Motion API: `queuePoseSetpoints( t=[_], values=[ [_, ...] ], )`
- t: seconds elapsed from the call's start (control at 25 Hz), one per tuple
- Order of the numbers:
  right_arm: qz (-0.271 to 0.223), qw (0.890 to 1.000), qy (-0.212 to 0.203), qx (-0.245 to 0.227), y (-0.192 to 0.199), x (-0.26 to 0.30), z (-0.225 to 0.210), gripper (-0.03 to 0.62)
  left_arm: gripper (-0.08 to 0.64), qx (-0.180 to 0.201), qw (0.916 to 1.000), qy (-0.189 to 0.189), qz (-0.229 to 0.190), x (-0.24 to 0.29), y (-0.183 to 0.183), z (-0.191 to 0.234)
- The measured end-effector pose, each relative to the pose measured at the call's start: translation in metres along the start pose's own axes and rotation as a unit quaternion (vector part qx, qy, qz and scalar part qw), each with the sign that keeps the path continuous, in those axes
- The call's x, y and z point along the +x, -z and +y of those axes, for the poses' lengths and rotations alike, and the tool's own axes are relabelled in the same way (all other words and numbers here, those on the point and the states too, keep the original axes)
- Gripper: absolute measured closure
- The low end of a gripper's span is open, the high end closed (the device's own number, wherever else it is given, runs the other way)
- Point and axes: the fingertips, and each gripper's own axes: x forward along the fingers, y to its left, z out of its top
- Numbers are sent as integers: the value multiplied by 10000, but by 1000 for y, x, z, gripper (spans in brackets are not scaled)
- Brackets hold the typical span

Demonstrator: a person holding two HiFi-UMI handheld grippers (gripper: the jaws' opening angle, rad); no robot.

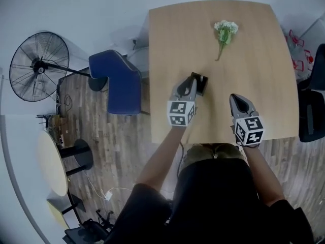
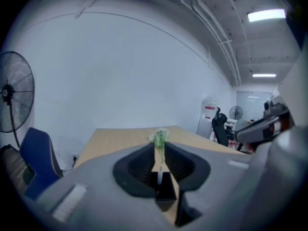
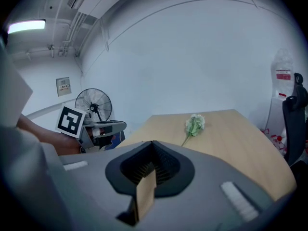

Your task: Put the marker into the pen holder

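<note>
A black pen holder [image 1: 201, 83] stands on the wooden table [image 1: 259, 80], a little left of its middle. In the left gripper view the pen holder [image 2: 166, 189] shows through the slit between the jaws, with a white marker [image 2: 158, 177] standing upright inside it. My left gripper [image 1: 192, 81] is right at the holder's near left side; its jaws [image 2: 159, 150] are a narrow gap apart and hold nothing. My right gripper [image 1: 236, 98] hovers near the table's front edge, to the right of the holder. Its jaws [image 3: 151, 146] are shut and empty.
A sprig of white flowers [image 1: 224, 34] lies at the far middle of the table, also ahead in both gripper views [image 2: 159, 137] [image 3: 194, 124]. A blue chair [image 1: 119, 80] and a standing fan [image 1: 38, 65] are left of the table. Black chairs [image 1: 312, 105] stand at the right.
</note>
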Motion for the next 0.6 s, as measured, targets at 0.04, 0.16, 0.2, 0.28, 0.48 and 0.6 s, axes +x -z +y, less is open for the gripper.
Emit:
queuePoseSetpoints(
  t=[0.04, 0.16, 0.2, 0.28, 0.48, 0.6],
  values=[
    [-18, 10000, -33, -49, -3, -3, 8, 591, 495, 6, 10000, -10, -55, -15, -5, -3],
    [-107, 9997, -136, -194, -18, -16, 29, 591, 497, 259, 9992, -53, -284, -62, -26, -14],
    [-147, 9995, -172, -241, -23, -20, 36, 591, 501, 317, 9987, -78, -388, -78, -34, -19],
    [-226, 9989, -237, -349, -31, -31, 51, 591, 503, 224, 9980, -111, -581, -112, -46, -28],
    [-371, 9968, -400, -586, -44, -57, 92, 591, 534, -285, 9965, -211, -761, -188, -54, -51],
    [-466, 9953, -495, -696, -49, -70, 113, 591, 557, -677, 9940, -468, -721, -228, -45, -49]
  ],
)
